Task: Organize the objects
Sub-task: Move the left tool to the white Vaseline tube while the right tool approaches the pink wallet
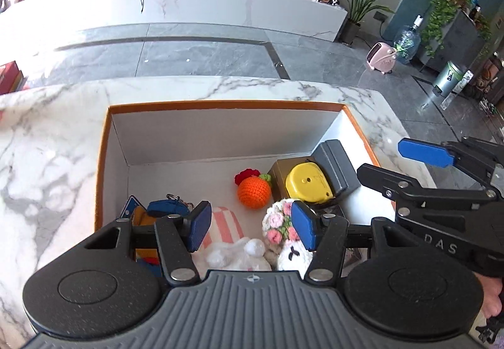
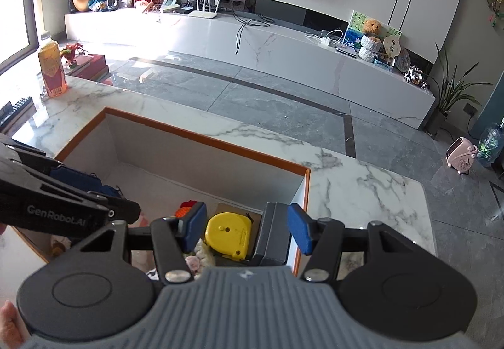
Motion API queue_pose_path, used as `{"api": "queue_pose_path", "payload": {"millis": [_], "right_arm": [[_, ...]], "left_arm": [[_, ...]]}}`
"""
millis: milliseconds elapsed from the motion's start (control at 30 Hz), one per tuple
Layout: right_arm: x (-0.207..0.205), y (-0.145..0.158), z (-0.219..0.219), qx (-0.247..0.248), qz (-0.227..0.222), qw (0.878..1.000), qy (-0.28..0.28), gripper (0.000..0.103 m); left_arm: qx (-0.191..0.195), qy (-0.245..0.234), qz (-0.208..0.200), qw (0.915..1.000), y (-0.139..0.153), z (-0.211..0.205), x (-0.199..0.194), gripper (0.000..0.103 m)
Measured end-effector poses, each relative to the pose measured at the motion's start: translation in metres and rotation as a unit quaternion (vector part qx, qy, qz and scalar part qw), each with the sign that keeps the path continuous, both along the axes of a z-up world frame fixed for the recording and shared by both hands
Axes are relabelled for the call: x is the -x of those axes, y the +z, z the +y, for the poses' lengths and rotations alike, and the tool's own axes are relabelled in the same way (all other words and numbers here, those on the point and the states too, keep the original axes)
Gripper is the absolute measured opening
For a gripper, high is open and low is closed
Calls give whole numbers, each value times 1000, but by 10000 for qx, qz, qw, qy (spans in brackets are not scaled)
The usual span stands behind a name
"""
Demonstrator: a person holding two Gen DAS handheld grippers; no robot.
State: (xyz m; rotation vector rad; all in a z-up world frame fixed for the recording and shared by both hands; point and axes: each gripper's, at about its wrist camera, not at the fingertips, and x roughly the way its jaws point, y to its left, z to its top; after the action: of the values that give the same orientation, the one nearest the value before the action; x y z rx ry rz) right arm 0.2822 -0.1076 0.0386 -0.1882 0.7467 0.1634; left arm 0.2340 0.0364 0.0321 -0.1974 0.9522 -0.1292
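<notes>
Both grippers, left (image 1: 250,227) and right (image 2: 245,231), hang with jaws apart and empty over my box (image 1: 226,105). Below them lie the orange (image 1: 253,191), tape (image 2: 228,234), case (image 2: 272,232) and bunny (image 1: 239,256). Packing looks mostly done, I judge; only tidying remains.

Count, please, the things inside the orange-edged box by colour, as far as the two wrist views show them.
Inside the box:
Orange: 1, crochet ball
Yellow: 1, tape measure
Grey: 1, case
Gold-brown: 1, small box
Blue: 1, pouch
White or pink: 3, striped cloth, flower bouquet, plush
Total: 8. Others are partly hidden by the grippers.
</notes>
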Motion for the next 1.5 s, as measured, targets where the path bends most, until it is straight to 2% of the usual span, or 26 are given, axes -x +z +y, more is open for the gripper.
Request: {"api": "queue_pose_path", "payload": {"millis": [133, 367, 533, 700, 867, 1000, 1133, 1500], "right_arm": [[31, 11, -6, -386, -121, 9992, -76, 59], [83, 7, -13, -987, -185, 9938, -484, 60], [109, -12, -8, -1248, 28, 9894, -748, 60], [126, -46, -8, -1408, 468, 9849, -896, 60], [127, -85, -9, -1374, 988, 9814, -906, 60], [123, -103, -11, -1437, 1251, 9775, -906, 60], [121, -112, -15, -1594, 1400, 9727, -938, 67], [116, -127, -11, -1627, 1678, 9671, -1001, 67]], "left_arm": [[-161, -257, -189, 9994, 21, -13, 31, 66], [-275, -459, -176, 9984, 21, -33, 78, 66], [-383, -498, 68, 9980, 3, -38, 95, 66], [-225, -242, 395, 9987, -30, -31, 104, 66], [-320, -318, 547, 9975, -60, -37, 103, 66], [-135, -226, 783, 9966, -79, -34, 99, 66], [-150, -276, 889, 9956, -90, -35, 98, 71], [-417, -411, 969, 9936, -109, -36, 100, 70]]}}
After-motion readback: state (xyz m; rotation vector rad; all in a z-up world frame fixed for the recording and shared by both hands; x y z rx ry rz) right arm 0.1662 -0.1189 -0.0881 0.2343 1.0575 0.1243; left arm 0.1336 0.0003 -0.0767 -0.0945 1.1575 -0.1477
